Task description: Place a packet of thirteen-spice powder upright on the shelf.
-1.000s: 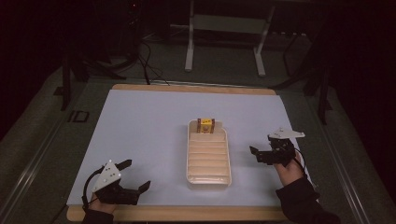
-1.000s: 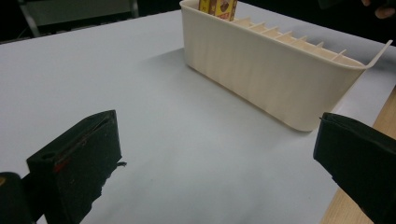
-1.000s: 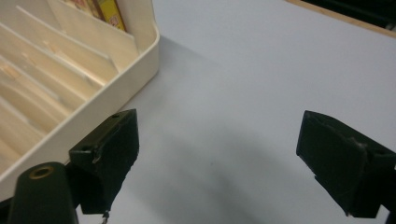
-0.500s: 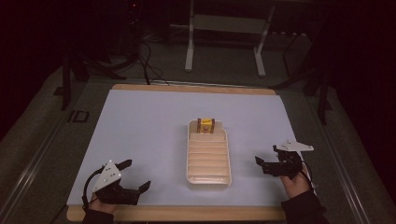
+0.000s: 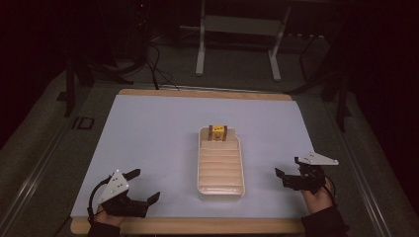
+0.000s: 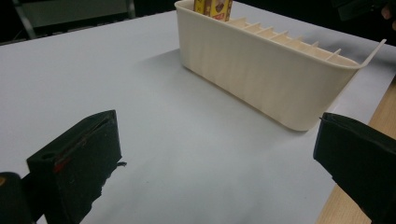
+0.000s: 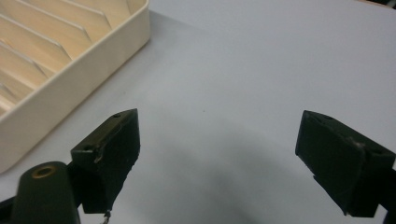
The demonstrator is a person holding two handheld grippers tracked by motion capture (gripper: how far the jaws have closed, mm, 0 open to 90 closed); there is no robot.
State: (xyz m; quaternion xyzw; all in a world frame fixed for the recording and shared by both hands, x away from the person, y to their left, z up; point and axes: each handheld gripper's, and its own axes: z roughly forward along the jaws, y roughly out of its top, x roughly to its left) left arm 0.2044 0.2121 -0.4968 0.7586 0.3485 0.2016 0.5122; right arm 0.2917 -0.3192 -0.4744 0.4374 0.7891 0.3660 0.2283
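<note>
Cream slotted tray [image 5: 221,168] lay lengthwise at centre of desk [image 5: 148,138]; small yellow-brown box [image 5: 217,133] stood upright in tray's far-end compartment, other compartments bare. Left gripper [image 5: 141,186] sat near front-left corner of desk, well apart from tray; jaws wide, nothing btwn them; left gripper view showed tray's long wall [image 6: 261,70] ahead. Right gripper [image 5: 282,176] sat low over desk near tray's right front corner, not touching; jaws wide, nothing held; tray's rim [image 7: 70,70] appeared at left in right gripper view.
</note>
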